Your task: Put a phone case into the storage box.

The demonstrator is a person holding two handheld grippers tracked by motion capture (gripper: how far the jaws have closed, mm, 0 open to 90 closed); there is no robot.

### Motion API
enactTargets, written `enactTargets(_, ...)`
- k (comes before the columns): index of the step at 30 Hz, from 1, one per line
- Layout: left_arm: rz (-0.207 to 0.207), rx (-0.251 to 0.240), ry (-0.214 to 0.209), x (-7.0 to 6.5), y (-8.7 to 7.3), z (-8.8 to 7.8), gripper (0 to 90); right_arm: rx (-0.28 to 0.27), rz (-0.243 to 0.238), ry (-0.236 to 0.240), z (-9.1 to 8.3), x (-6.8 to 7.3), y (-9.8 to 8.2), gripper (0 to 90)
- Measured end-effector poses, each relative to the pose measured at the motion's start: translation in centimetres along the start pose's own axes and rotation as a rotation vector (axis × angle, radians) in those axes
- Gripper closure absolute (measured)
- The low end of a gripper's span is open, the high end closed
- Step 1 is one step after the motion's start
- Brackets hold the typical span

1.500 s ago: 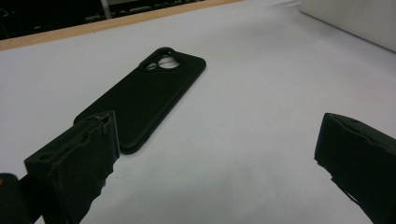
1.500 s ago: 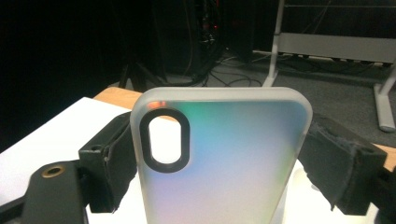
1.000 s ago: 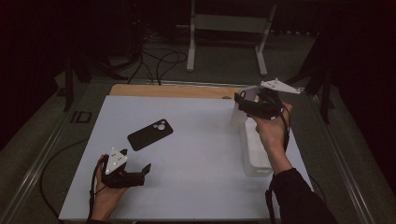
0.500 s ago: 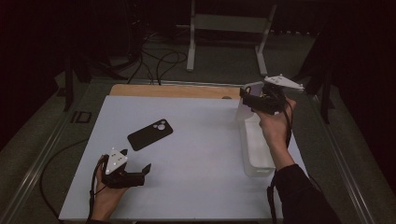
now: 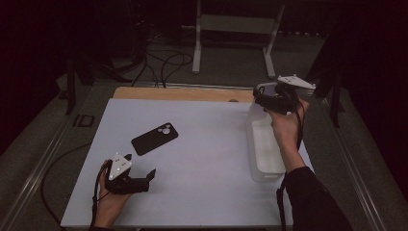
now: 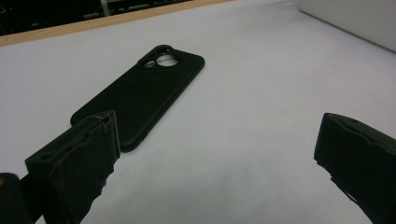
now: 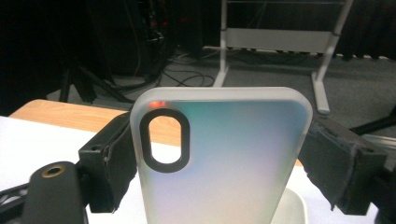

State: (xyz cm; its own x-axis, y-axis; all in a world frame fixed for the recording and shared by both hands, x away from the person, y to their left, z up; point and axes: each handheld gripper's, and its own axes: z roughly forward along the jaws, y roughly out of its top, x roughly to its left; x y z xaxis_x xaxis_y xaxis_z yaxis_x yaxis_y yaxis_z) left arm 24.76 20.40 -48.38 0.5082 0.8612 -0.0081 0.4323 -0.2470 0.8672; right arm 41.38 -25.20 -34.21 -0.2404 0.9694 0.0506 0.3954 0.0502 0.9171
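Left gripper (image 5: pixel 149 175) low over the near-left part of the white table (image 5: pixel 207 144), jaws wide apart with nothing between them, bare table surface showing in the gap. Black phone case (image 6: pixel 140 93) flat on the table just beyond the left jaw, camera cutout at its far end, well clear of the right jaw. Ahead of the jaws to the far right, the wall of a clear plastic bin (image 5: pixel 264 149). Right gripper (image 5: pixel 260 100) raised above the far end of that bin, jaws clamped on the two long edges of a frosted translucent phone case (image 7: pixel 224 154), held upright between them, its oval black-rimmed camera cutout beside the left jaw, its top edge above both jaws.
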Motion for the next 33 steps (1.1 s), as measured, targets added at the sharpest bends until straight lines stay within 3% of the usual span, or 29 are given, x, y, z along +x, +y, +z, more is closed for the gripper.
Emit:
enactTargets(18,-0.004,-0.001,-0.001,0.1,0.0,-0.1,0.6,0.029,0.052,-0.092,1.8,-2.1,-0.8,17.0)
enactTargets(33,-0.004,0.000,-0.003,0.0,-0.1,0.0,0.6,0.043,0.077,-0.115,3.1,-2.9,-1.8,17.0)
